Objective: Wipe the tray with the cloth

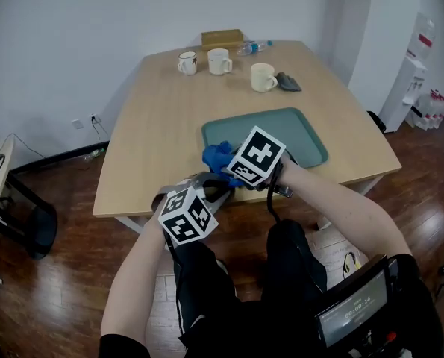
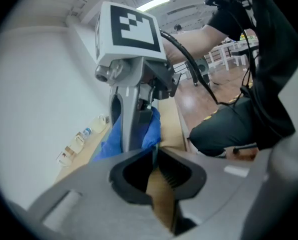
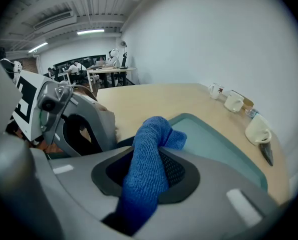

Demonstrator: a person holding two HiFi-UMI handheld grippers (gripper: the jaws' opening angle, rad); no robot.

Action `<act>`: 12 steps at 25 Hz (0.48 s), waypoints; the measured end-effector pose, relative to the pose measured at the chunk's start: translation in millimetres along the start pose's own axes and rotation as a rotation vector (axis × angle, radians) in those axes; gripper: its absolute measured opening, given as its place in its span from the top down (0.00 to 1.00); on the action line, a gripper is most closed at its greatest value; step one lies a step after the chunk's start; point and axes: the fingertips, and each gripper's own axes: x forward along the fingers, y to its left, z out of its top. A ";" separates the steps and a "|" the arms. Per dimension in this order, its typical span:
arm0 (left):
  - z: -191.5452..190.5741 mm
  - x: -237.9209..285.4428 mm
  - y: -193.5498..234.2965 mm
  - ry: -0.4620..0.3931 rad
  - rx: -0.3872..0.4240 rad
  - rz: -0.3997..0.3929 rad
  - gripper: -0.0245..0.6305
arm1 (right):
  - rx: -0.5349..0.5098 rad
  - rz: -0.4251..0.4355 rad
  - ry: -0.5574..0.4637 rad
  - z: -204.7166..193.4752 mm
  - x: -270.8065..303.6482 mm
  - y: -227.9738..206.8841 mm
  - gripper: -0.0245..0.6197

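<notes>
Two holds, frame centre: right gripper point(image 3: 150, 156) pinched blue cloth point(image 3: 156, 131); left gripper point(image 2: 155, 160) clamped teal tray point(image 1: 300, 134) rim, lower-left corner.

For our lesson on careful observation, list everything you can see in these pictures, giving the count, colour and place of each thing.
rectangular wooden table: one, light brown, middle of the room
flat plastic tray: one, teal, near edge of the table
knitted cloth: one, blue, at the tray's near-left corner
ceramic mugs: three, white to cream, far end of the table
cardboard box: one, brown, far edge of the table
plastic bottle: one, clear with a blue cap, lying beside the box
flat dark item: one, grey, beside the right-hand mug; kind unclear
left gripper: one, grey, seemingly closed on the tray's rim
right gripper: one, grey, closed on the cloth
</notes>
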 end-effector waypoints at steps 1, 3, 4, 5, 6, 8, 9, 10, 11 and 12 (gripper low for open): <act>0.2 0.2 -0.3 0.003 0.000 0.002 0.90 | 0.002 -0.009 0.004 -5.9 -4.6 -5.6 0.79; 1.0 0.5 -1.1 0.001 -0.004 0.006 0.90 | 0.022 -0.038 0.018 -24.3 -18.7 -23.6 0.78; 1.2 0.3 -1.2 -0.003 -0.010 0.008 0.90 | 0.039 -0.063 0.027 -36.5 -27.6 -36.4 0.78; 1.3 -0.1 -0.9 -0.010 -0.019 0.011 0.90 | 0.058 -0.093 0.039 -50.2 -37.1 -51.2 0.78; 1.1 -0.7 -0.3 -0.017 -0.029 0.015 0.90 | 0.078 -0.125 0.050 -64.6 -47.0 -67.2 0.78; 0.7 -1.8 0.7 -0.032 -0.049 0.021 0.89 | 0.122 -0.186 0.067 -93.8 -67.9 -99.0 0.78; 0.7 -2.2 0.8 -0.038 -0.054 0.022 0.89 | 0.143 -0.216 0.075 -108.3 -78.9 -113.9 0.78; 0.8 -2.4 0.6 -0.042 -0.056 0.021 0.89 | 0.164 -0.246 0.083 -122.8 -89.7 -128.2 0.78; 1.1 -2.4 0.3 -0.045 -0.054 0.020 0.89 | 0.184 -0.274 0.094 -137.1 -99.8 -141.4 0.78; 1.3 -2.3 0.0 -0.046 -0.052 0.018 0.89 | 0.204 -0.296 0.103 -150.6 -108.3 -152.5 0.78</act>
